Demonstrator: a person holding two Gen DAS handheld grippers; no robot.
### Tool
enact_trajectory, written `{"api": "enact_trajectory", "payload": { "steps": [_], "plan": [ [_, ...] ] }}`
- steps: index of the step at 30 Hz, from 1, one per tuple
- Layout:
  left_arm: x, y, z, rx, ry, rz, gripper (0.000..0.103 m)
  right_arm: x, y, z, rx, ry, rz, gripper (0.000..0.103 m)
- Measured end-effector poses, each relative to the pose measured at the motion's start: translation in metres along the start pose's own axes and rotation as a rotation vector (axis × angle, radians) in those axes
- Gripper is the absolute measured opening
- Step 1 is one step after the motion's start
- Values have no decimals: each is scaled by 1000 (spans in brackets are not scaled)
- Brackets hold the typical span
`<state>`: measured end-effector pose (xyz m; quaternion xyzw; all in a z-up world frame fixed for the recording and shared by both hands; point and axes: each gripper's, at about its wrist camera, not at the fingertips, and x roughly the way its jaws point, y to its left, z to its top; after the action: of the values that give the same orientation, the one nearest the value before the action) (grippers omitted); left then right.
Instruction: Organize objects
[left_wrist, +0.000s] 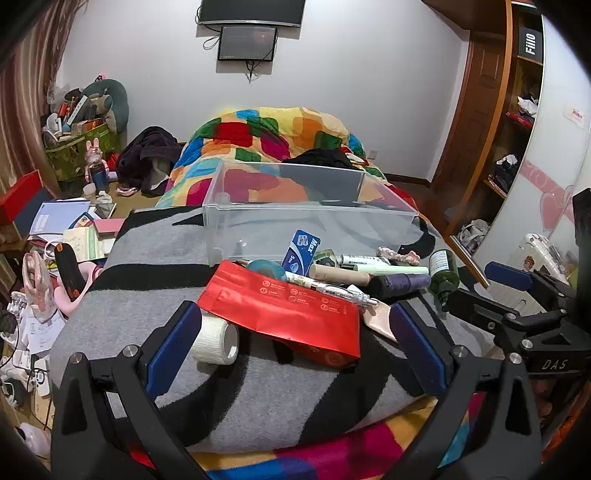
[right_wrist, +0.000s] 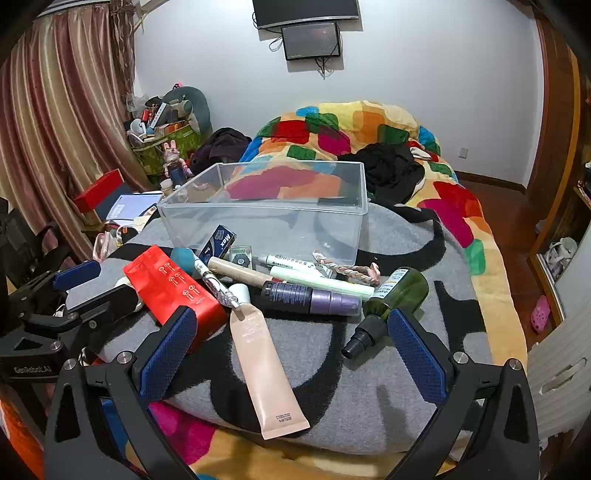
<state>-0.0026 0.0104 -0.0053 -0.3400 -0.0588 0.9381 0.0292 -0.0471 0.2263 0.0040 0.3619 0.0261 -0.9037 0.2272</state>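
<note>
1. Progress: none evident. The clear bin (right_wrist: 266, 218) stands empty on the grey blanket (right_wrist: 314, 369); every loose item lies outside it, in a heap just in front of its near wall.
2. Remaining, by my judgement: the whole heap has yet to go into the bin.
3. Left gripper (left_wrist: 295, 339): jaws wide, nothing held. It hangs over the near left of the heap, the red pouch (left_wrist: 288, 314) and the white tape roll (left_wrist: 218, 341) lying between its fingers, untouched so far as can be seen.
4. Right gripper (right_wrist: 291, 350): jaws wide, nothing held. The beige tube (right_wrist: 266, 369) lies between its fingers; the green bottle (right_wrist: 395, 295) lies just beside the right finger. Contact cannot be confirmed.
5. Heap contents: red pouch, flat and creased; tape roll, on its side; beige tube, cap toward the bin; purple bottle (right_wrist: 314, 297), lying down; green bottle, tipped, nozzle toward the camera; blue "Max" box (right_wrist: 219, 243), leaning by the bin; pale green tube (right_wrist: 321, 284); pen (right_wrist: 219, 290); braided cord (right_wrist: 347, 271).
6. Condition: items overlap and cross one another, so single picks look awkward. The bin looks clean and undamaged.
</note>
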Motion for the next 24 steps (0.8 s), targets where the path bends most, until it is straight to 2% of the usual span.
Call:
{"api": "enact_trajectory", "payload": {
  "steps": [24],
  "plan": [
    [-1,-6,1,10,-2,-5,103,1,1,-1,3,3,3,103]
  ]
}}
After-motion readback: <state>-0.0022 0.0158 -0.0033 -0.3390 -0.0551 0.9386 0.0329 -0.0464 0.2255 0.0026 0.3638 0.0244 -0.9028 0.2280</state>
